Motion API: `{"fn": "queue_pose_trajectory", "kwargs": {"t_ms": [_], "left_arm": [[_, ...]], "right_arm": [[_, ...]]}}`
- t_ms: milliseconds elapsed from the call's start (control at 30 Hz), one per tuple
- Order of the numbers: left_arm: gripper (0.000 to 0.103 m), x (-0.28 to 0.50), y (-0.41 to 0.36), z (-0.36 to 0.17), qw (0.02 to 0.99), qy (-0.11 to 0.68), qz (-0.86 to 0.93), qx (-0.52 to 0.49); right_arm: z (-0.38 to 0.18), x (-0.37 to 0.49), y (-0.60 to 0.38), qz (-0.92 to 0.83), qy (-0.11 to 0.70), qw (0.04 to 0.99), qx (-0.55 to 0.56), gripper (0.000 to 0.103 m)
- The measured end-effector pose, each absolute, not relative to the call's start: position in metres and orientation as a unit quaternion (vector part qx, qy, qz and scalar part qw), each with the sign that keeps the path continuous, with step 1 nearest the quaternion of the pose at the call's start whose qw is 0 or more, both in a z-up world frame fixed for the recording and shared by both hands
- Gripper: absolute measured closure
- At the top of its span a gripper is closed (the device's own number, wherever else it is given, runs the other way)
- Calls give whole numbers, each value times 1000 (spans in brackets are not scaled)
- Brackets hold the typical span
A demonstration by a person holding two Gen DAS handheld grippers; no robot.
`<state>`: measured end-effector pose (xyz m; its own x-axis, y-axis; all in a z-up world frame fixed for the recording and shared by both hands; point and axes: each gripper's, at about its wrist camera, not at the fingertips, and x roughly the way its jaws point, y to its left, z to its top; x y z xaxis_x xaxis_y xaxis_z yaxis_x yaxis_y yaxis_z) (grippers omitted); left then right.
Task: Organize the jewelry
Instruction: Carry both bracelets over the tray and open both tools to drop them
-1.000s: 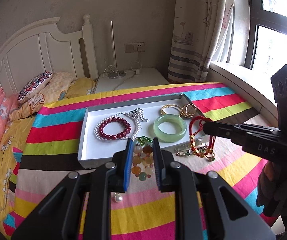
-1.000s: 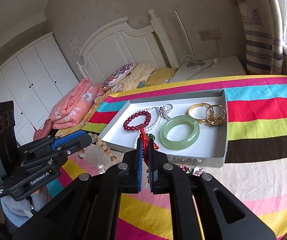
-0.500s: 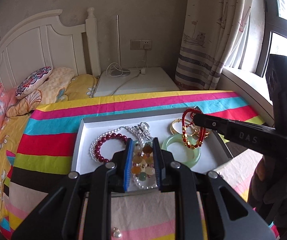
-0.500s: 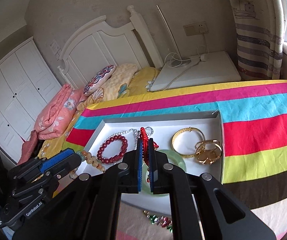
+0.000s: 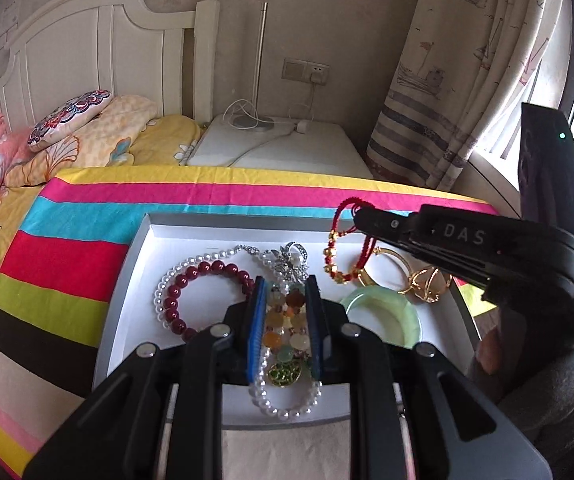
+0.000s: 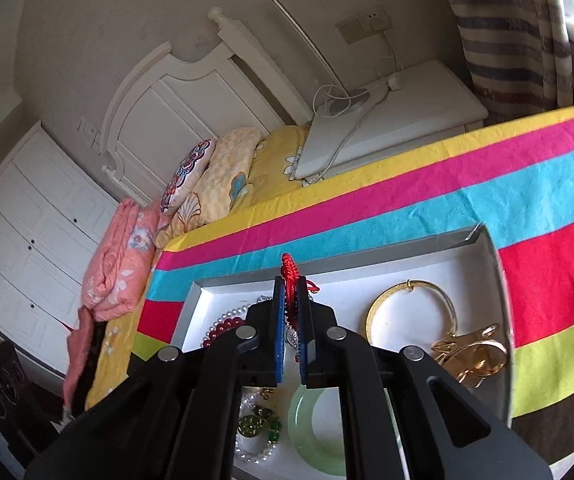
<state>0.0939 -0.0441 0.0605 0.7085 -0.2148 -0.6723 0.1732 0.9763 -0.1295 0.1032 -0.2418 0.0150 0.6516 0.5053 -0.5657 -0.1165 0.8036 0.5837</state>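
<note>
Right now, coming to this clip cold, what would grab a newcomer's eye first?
Most striking are the two claws, each carrying jewelry above the white tray: the left claw grips a multicolored stone bead bracelet, and the right claw dangles a red cord bracelet with gold beads over the tray's far right. Next comes the loud striped cloth under the tray, then the dark red bead bracelet and pale green bangle lying inside it.

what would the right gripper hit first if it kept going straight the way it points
Probably the white floor of the tray, near its far wall. The right gripper, shut on the red cord bracelet, points down over it. Depth is hard to judge.
</note>
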Motion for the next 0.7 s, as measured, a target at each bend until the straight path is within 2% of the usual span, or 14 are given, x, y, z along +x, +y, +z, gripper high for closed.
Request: {"fn": "queue_pose_trajectory", "kwargs": {"t_ms": [167,300,333,367,400,433,467,700], "left_arm": [[84,94,-49,48,922,375,-97,-25],[82,93,-55,33,918,387,-91,-14],[72,93,-55,30,916,390,-92,-12],[64,92,-55,28,915,393,-92,-12],[50,90,-54,26,915,392,-91,-12],[41,86,-53,25,917,388,-89,-11],[39,84,-53,25,919,384,-86,-9],[20,60,-52,36,933,353,-70,17]], "right_arm": [[2,117,-238,155,403,862,264,96],[11,118,-226,112,415,884,185,90],[11,117,-225,105,420,885,171,79],[10,116,-226,102,423,885,165,57],[10,114,-228,105,422,885,169,43],[12,110,-231,116,412,886,180,27],[14,106,-233,120,402,889,184,24],[41,77,-237,149,367,905,157,24]]}}
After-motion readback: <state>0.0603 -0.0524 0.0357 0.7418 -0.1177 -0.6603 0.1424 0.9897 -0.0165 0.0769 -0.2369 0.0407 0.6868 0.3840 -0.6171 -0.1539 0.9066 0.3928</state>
